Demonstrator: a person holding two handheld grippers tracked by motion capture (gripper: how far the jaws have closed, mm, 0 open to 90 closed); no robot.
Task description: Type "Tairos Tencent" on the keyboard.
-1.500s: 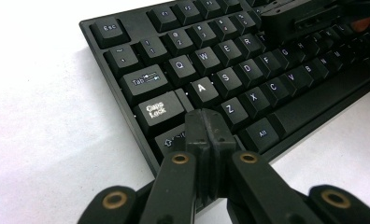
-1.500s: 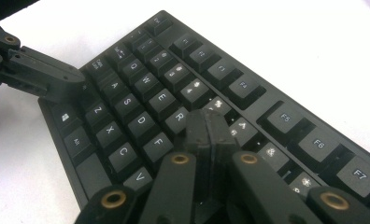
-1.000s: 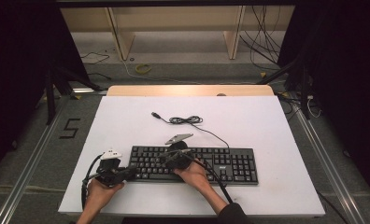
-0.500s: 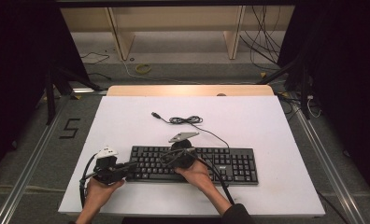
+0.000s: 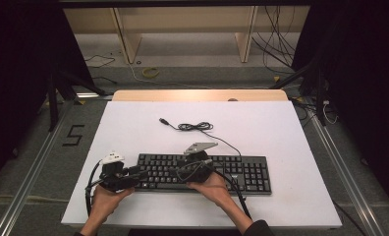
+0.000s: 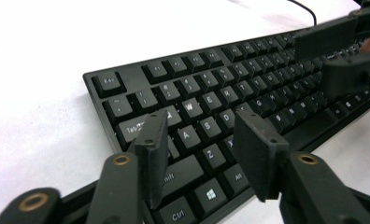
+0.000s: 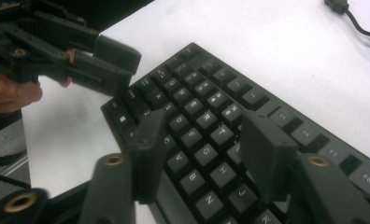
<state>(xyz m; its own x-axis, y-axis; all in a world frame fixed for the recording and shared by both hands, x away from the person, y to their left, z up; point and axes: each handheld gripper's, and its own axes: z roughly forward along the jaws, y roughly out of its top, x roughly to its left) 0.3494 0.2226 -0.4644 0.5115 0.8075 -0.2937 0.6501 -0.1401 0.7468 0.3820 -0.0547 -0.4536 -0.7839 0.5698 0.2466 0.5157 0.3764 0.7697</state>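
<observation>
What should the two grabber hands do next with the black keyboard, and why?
Probably lift both grippers a little up and away from the keyboard. The left gripper and right gripper have just been opening, their jaws apart above the keys and gripping nothing, while the keyboard lies flat on the white table. It looks let go.
</observation>
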